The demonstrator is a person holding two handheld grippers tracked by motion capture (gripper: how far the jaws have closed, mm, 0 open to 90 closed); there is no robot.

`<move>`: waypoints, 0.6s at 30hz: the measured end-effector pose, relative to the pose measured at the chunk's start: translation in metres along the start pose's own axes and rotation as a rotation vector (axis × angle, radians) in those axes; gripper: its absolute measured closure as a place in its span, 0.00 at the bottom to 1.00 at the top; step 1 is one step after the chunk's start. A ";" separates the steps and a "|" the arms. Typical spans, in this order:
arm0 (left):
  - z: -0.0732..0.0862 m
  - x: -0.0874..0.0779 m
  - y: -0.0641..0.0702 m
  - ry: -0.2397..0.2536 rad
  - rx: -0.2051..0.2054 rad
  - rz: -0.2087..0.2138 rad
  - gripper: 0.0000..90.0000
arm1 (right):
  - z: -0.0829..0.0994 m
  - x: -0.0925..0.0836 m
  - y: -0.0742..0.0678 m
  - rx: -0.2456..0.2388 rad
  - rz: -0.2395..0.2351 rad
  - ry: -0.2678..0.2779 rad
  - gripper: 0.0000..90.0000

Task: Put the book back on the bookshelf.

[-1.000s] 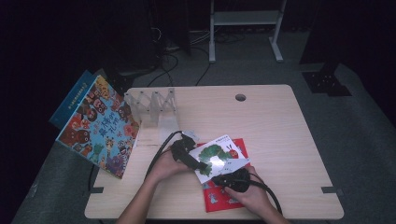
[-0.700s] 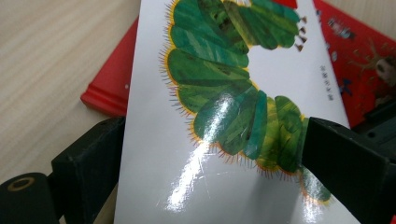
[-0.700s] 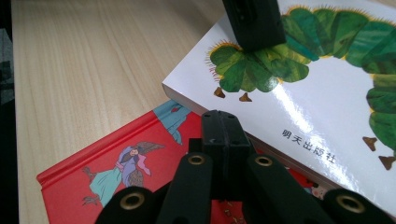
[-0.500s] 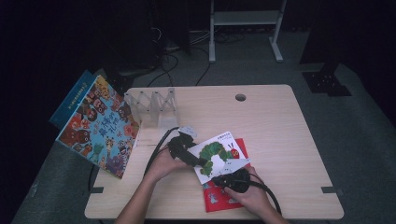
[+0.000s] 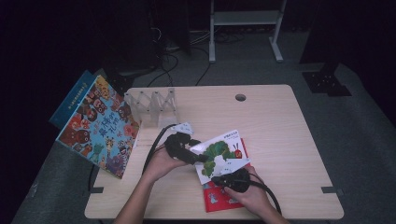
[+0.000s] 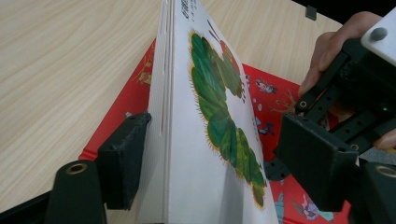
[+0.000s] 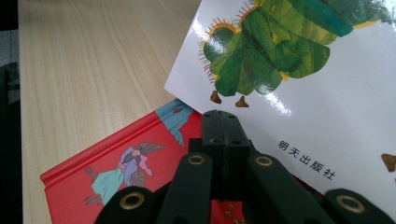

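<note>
Black jaws of the right gripper [image 7: 223, 122] are clenched together, tip pressing on the red book [image 7: 116, 161] just under the raised corner of the caterpillar book [image 7: 299, 84], likely to hold the lower book flat while the upper one is lifted off it. Farther in, the left gripper [image 5: 201, 159] straddles the caterpillar book's edge; its jaws have just been closing, yet in the left gripper view both pads stand off the covers, so nothing is pinched. Beyond, a clear rack [image 5: 152, 106] waits on the table [image 5: 289, 121], probably the book's destination. A large picture book [image 5: 99, 126] leans at the table's left edge.
</note>
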State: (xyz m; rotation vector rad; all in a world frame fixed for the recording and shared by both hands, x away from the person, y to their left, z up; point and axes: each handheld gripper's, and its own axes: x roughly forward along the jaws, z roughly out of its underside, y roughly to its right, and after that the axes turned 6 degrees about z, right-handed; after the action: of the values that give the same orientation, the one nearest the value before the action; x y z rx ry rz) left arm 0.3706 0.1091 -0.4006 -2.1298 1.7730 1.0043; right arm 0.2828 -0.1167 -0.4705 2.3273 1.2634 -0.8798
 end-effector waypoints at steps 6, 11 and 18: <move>-0.003 -0.003 0.007 -0.021 0.023 0.063 0.43 | 0.000 0.000 0.000 -0.005 0.001 0.001 1.00; -0.005 -0.001 0.011 -0.035 0.025 0.061 0.50 | 0.000 0.000 -0.001 -0.014 0.006 0.003 1.00; -0.007 0.009 0.018 -0.085 0.040 0.086 0.57 | 0.000 0.001 -0.002 -0.020 0.010 0.004 1.00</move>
State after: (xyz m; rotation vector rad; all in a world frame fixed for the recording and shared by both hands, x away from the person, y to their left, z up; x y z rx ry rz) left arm 0.3566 0.0937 -0.3959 -1.9722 1.8420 1.0547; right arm 0.2818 -0.1154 -0.4707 2.3196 1.2555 -0.8559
